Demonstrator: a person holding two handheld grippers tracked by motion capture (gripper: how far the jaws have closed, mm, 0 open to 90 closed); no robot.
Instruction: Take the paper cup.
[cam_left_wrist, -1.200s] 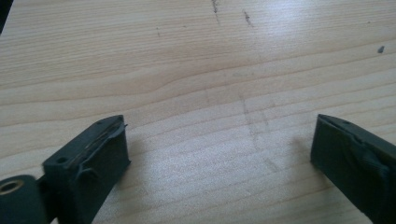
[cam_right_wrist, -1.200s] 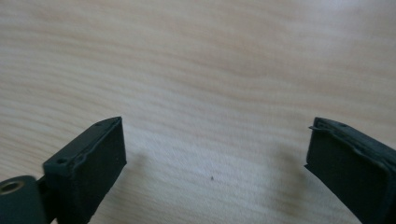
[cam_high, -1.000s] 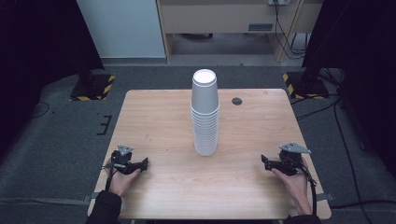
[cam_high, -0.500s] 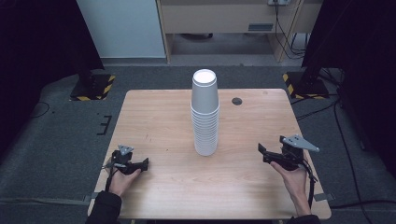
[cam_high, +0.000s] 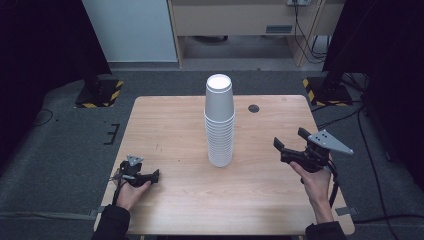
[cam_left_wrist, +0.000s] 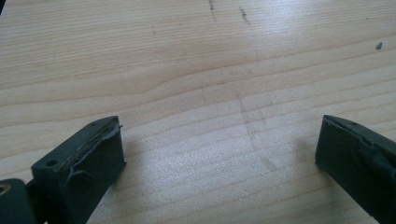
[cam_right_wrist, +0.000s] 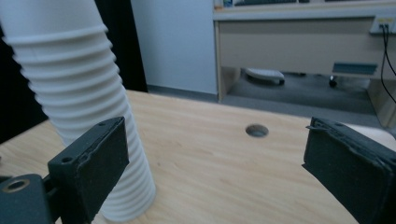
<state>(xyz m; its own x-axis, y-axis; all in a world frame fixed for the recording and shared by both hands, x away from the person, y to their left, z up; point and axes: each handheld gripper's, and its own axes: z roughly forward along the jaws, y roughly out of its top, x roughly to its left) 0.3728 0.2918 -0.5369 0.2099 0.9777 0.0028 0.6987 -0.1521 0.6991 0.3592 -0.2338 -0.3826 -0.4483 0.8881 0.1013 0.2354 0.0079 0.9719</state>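
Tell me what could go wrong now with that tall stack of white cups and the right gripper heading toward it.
The stack of cups is tall and narrow, standing free mid-table, so a sideways nudge from the right gripper could topple it. The cups nest tightly, so the open jaws might lift several at once. The left gripper sits apart near the table edge, too far to steady the stack.

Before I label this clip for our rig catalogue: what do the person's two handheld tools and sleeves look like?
Both are black two-jaw tools. The right tool carries a grey three-cornered plate and trails a black cable; the left tool has a smaller grey plate. Their jaws end in blocky black pads, worn at the edges. The sleeves are dark.
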